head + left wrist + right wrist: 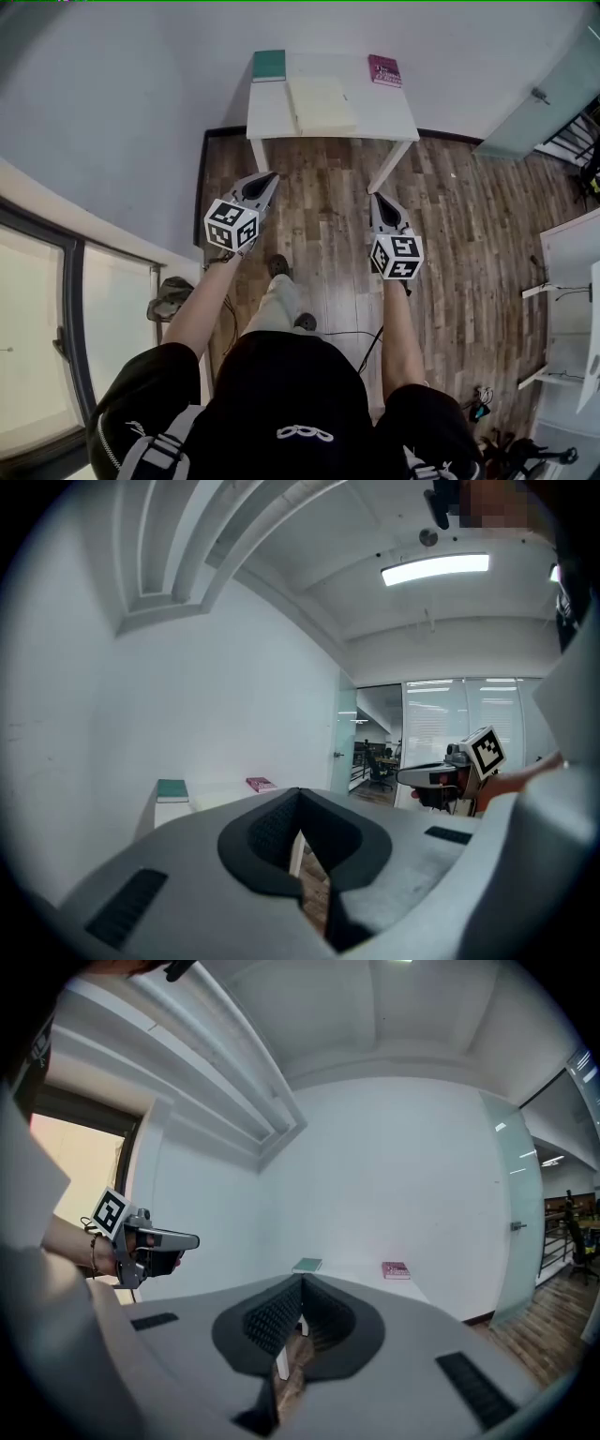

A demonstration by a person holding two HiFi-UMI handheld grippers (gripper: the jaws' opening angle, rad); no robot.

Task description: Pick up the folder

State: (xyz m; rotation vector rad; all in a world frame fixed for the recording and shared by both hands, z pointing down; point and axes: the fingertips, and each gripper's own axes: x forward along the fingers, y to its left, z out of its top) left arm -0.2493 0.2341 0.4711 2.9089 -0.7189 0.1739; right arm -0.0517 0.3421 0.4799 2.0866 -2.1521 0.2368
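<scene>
1. Two tongs are in view, both clenched and both empty. The left tongs [271, 177] show their pads pressed together in the left gripper view with nothing caught between them. The right tongs [377, 198] show the same in the right gripper view.
2. The two tongs are held side by side, well apart from each other and roughly level. They point toward the counter [386, 114]. Both hang over the wooden floor [459, 234], short of the counter's near edge, and neither touches anything.
3. The folder [322, 103], pale yellow, lies flat on the white counter near its middle, with its near edge close to the counter's front edge. No contact with it is made.
4. A green book [269, 64] sits at the back left corner, near the folder's far left corner. A maroon book [384, 69] sits at the back right, apart from the folder.
5. Both books appear in the two gripper views. The folder cannot be made out there, since it lies low behind the jaws.
6. Progress, as judged: none of the task is done, and the work stands at the approach. Left to do: close on the counter, release one pair of tongs, take an edge of the folder and lift it clear.
7. Handling, as judged: a thin folder lying flat offers little to pinch, so the front edge looks the likeliest hold.
</scene>
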